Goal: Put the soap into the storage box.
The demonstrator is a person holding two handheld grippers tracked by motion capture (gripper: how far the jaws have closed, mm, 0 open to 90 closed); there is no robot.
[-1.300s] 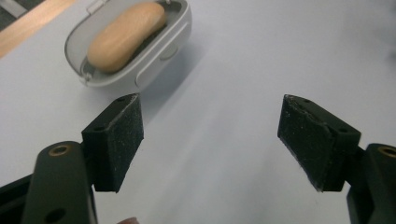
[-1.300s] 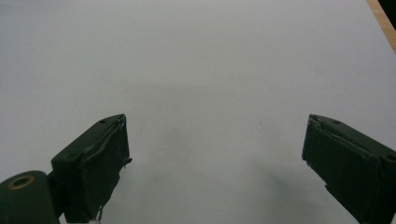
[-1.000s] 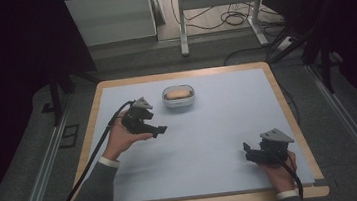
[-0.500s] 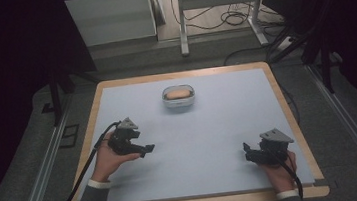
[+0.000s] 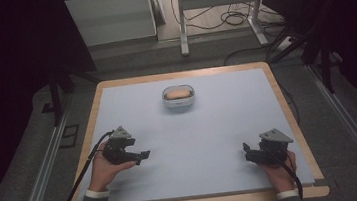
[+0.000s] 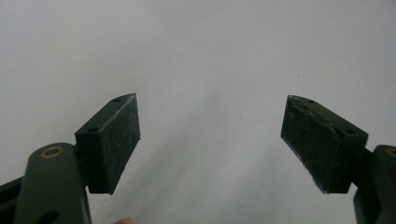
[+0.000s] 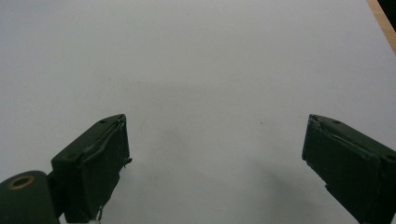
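Note:
A small clear bowl [image 5: 180, 100] holding a tan lump [image 5: 178, 94] sits at the far middle of the pale mat [image 5: 209, 127]. My left gripper [image 5: 143, 156] [image 6: 210, 99] hovers low over the mat's near left, well short of the bowl. It is open, its jaws have just been closing slightly, and nothing lies between them. At the near right, my right gripper [image 5: 248, 152] [image 7: 215, 119] rests open over bare mat, its jaws wide apart with nothing between them.
The mat lies on a table with a wooden rim [image 5: 288, 114]. Metal rails [image 5: 39, 180] run along both sides of the table. Beyond the far edge stand a white cabinet [image 5: 107, 17], a metal frame [image 5: 216, 1] and floor cables [image 5: 228, 20].
My left gripper has drawn back from near the bowl toward the person and to the left, sinking closer to the mat. The right gripper has not moved.

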